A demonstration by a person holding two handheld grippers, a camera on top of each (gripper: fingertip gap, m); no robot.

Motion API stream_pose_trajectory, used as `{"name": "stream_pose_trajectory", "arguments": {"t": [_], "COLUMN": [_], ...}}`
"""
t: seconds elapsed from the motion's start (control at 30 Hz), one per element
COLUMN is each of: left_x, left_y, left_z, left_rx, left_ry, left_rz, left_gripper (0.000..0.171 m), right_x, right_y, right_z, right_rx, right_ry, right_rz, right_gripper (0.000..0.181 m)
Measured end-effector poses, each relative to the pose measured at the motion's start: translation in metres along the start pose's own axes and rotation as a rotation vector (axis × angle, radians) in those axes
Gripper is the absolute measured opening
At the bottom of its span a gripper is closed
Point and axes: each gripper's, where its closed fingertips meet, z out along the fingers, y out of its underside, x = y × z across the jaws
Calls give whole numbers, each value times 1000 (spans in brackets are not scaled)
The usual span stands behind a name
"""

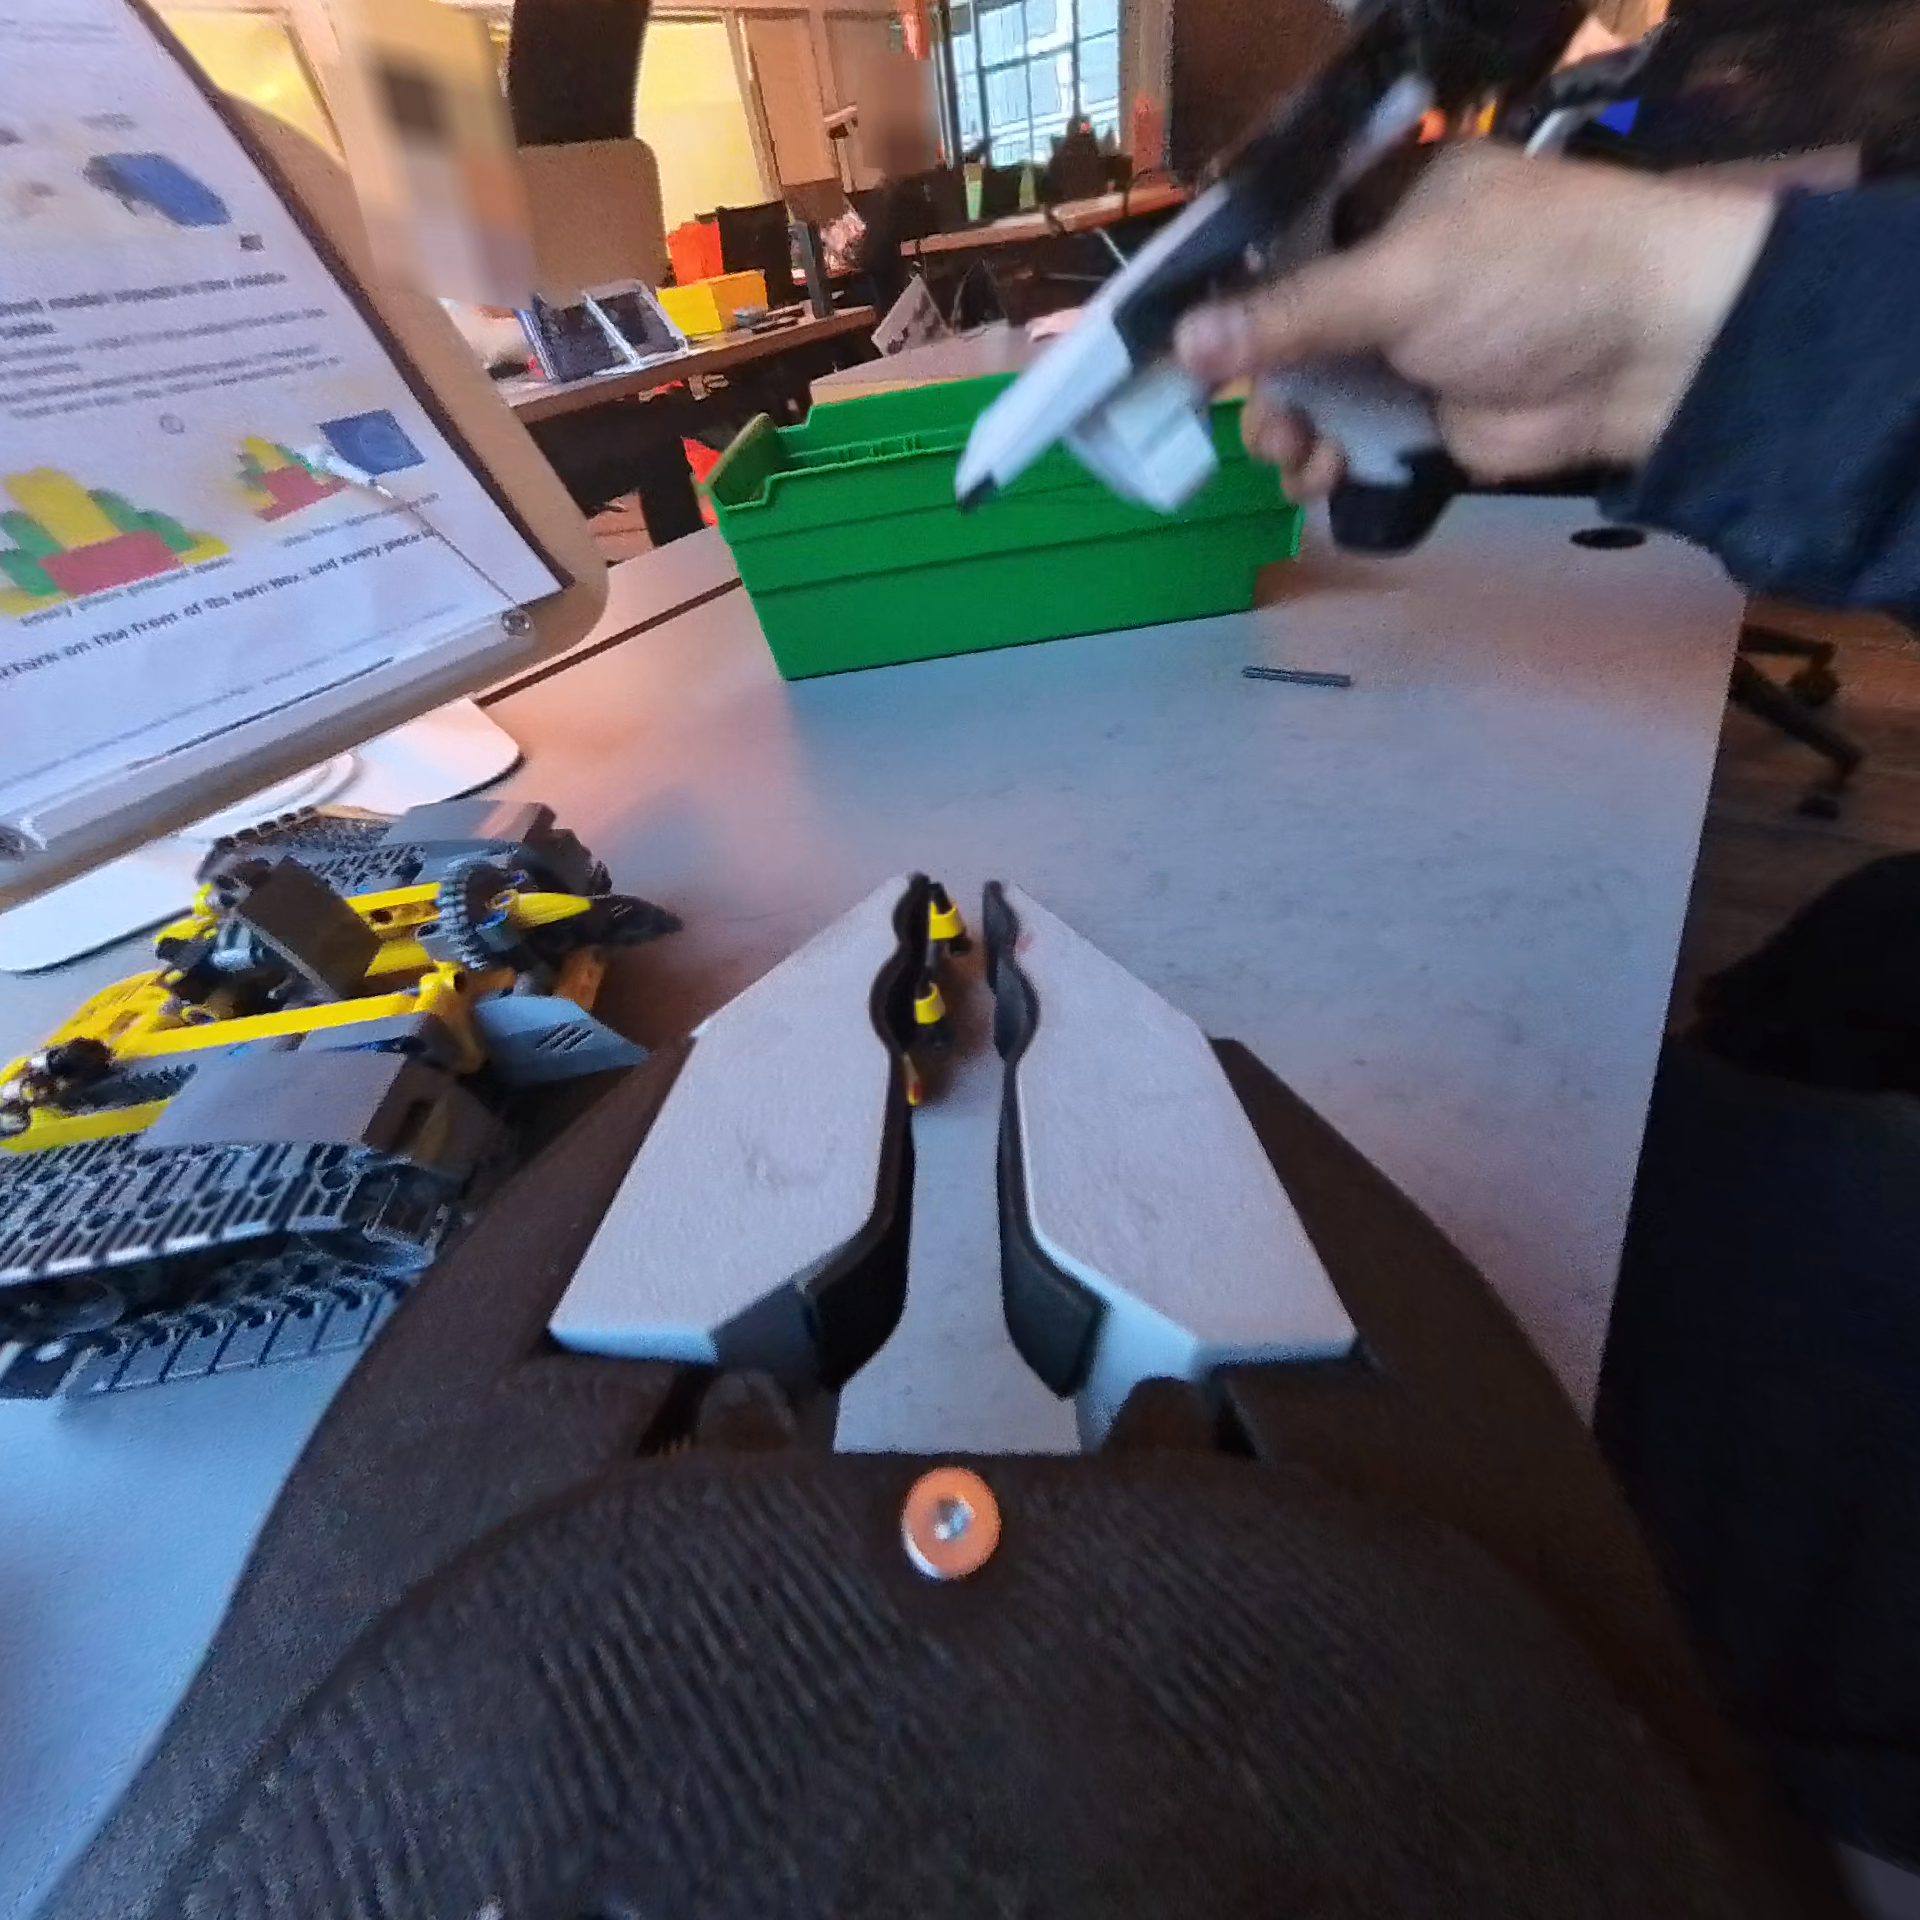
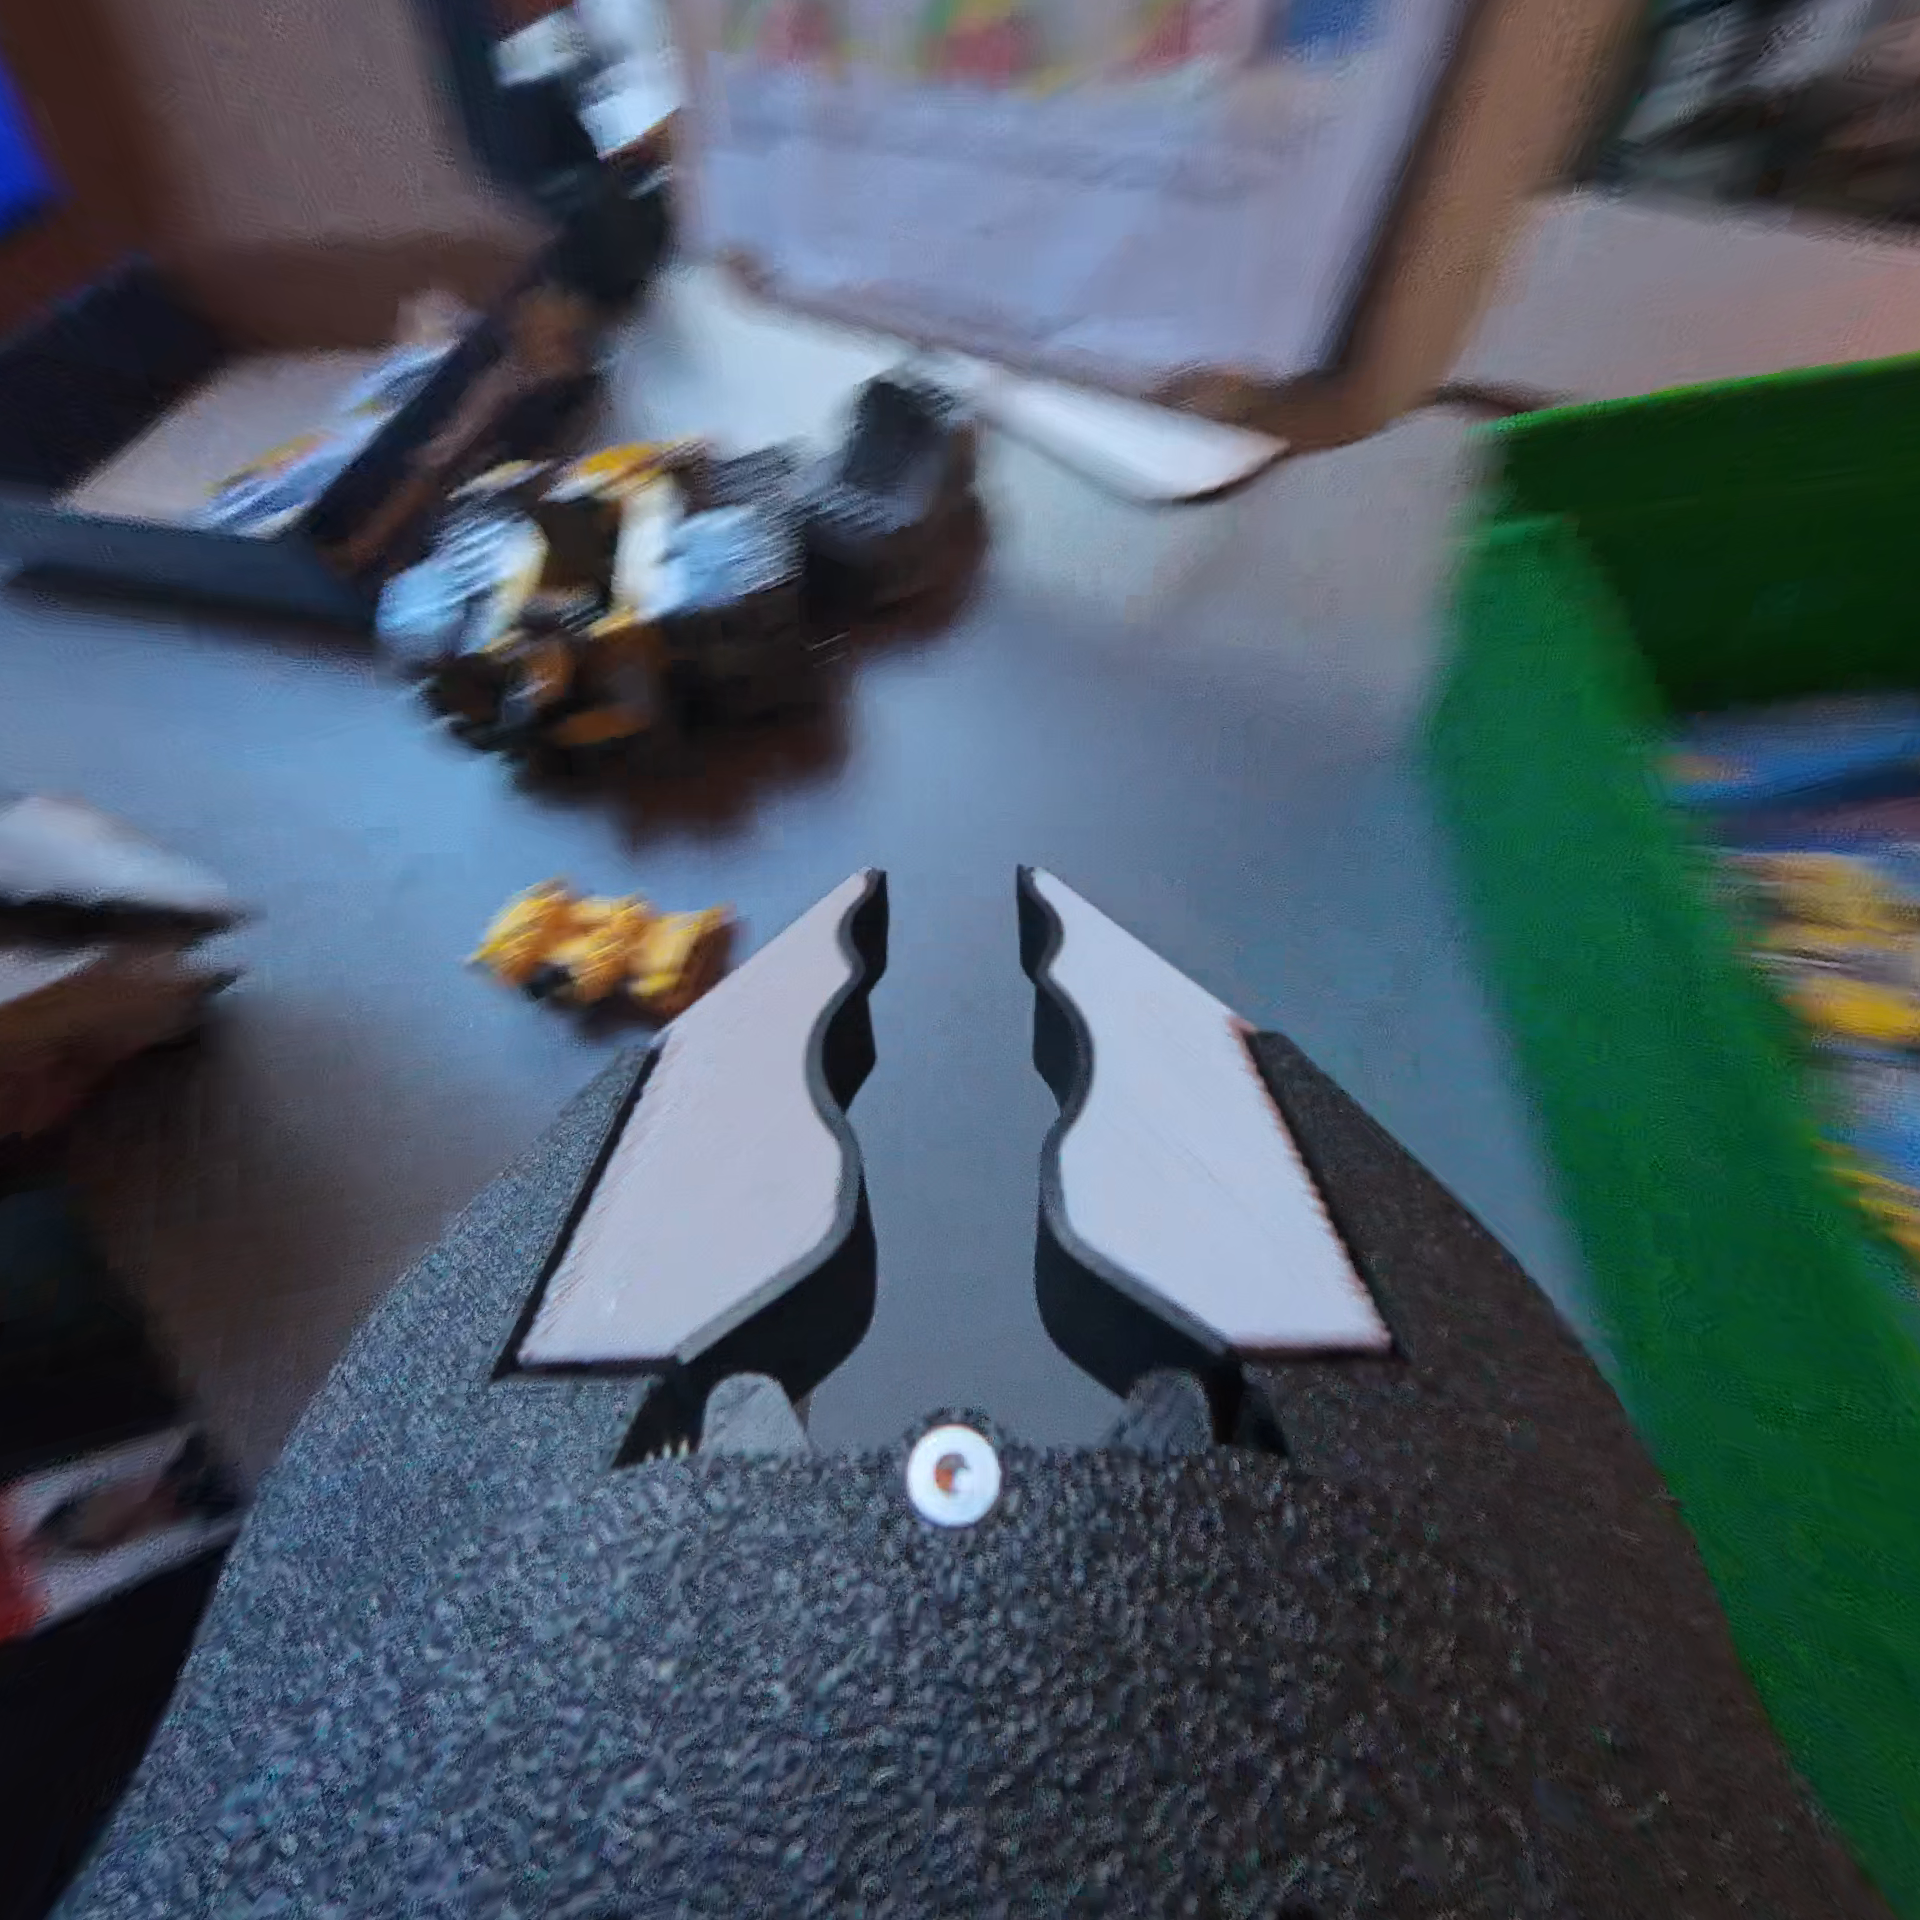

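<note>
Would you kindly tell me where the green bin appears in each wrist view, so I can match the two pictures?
Left wrist view: the green bin sits upper centre, at the table's far side, with the right gripper in front of its rim.
Right wrist view: the bin fills the right edge, blurred, its inside open to view.
Shared landmark: the yellow and black brick vehicle, at left in the left view, upper left of centre in the right.

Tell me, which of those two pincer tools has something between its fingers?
The left gripper: a small black-and-yellow piece sits between its fingers. The right gripper, near the green bin, is open with only bare table between its fingers.
</note>
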Motion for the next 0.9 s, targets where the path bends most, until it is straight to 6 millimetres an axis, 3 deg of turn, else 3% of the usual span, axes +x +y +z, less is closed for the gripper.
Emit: {"name": "stream_pose_trajectory", "arguments": {"t": [0.1,0.23,0.4,0.47,0.6,0.73,0.83,0.9], "left_x": [-4,-17,-13,-13,-20,-10,-7,-2], "left_y": [7,25,50,62,66,84,83,82], "left_z": [2,6,21,28,42,46,46,44], "left_rx": [-47,-166,-345,-423,-456,-574,-573,-565], "left_ry": [16,-18,77,102,104,211,239,274], "left_rz": [-24,16,20,24,37,0,-21,-11], "left_gripper": [23,48,63,65,64,46,44,43], "right_x": [-71,-112,-120,-121,-125,-130,-132,-133], "right_y": [36,55,66,67,69,66,57,54], "right_z": [34,56,69,69,67,60,49,43], "right_rx": [-66,-47,-46,-46,-45,-6,72,104], "right_ry": [-236,-295,-253,-260,-285,-334,-371,-394], "right_rz": [-31,-98,-159,-159,-168,-153,-135,-131], "right_gripper": [28,26,2,2,2,2,0,13]}}
